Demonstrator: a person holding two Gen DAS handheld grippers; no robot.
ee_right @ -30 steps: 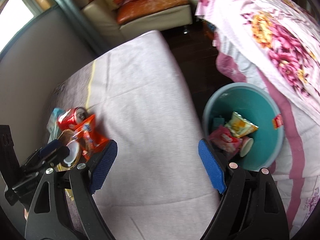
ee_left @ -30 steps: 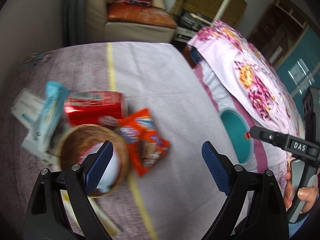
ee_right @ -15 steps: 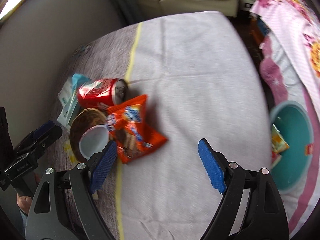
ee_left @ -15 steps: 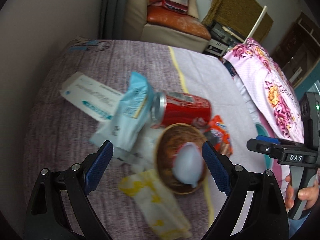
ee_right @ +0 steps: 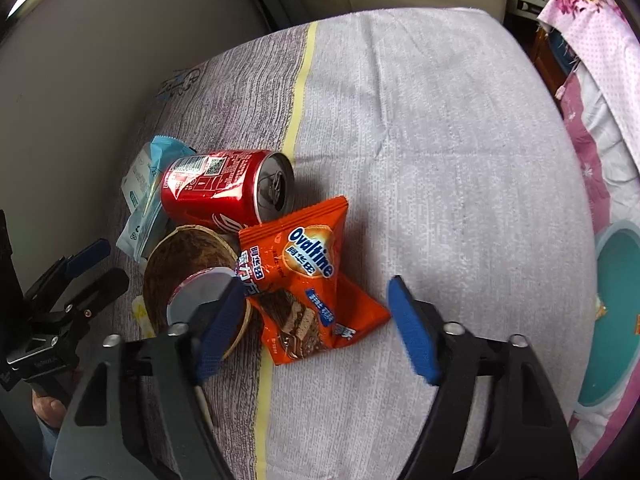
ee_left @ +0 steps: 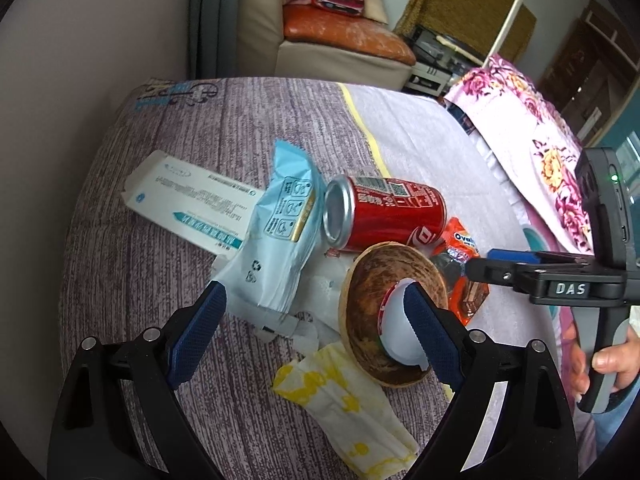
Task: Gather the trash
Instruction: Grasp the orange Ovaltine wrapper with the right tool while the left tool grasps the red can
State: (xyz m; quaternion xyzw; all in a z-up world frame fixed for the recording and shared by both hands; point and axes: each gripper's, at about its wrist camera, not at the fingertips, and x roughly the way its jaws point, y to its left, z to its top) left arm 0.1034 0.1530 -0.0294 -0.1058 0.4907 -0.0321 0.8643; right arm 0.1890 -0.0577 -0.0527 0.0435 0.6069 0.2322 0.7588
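A pile of trash lies on the cloth-covered table point(ee_right: 440, 160). It holds a red soda can point(ee_left: 384, 212) on its side, a light-blue wrapper point(ee_left: 280, 236), a white carton point(ee_left: 184, 204), a brown paper cup point(ee_left: 372, 280) with a white lid, a yellow-printed napkin point(ee_left: 344, 404) and an orange Ovaltine wrapper point(ee_right: 308, 280). My left gripper point(ee_left: 314, 312) hovers open over the blue wrapper and the cup. My right gripper point(ee_right: 316, 304) is closing, with the Ovaltine wrapper between its jaws; the pads are not pressing it. The can point(ee_right: 224, 188) lies just beyond.
A teal bin point(ee_right: 616, 320) stands on the floor off the table's right edge, beside a floral bedspread point(ee_left: 532, 148). A sofa point(ee_left: 332, 40) stands behind the table, and a wall runs along its left side. The pale half of the cloth holds no objects.
Both grippers have swung left, from the bin side to over the trash pile. The right gripper now straddles the orange wrapper, and its jaws stand narrower than before.
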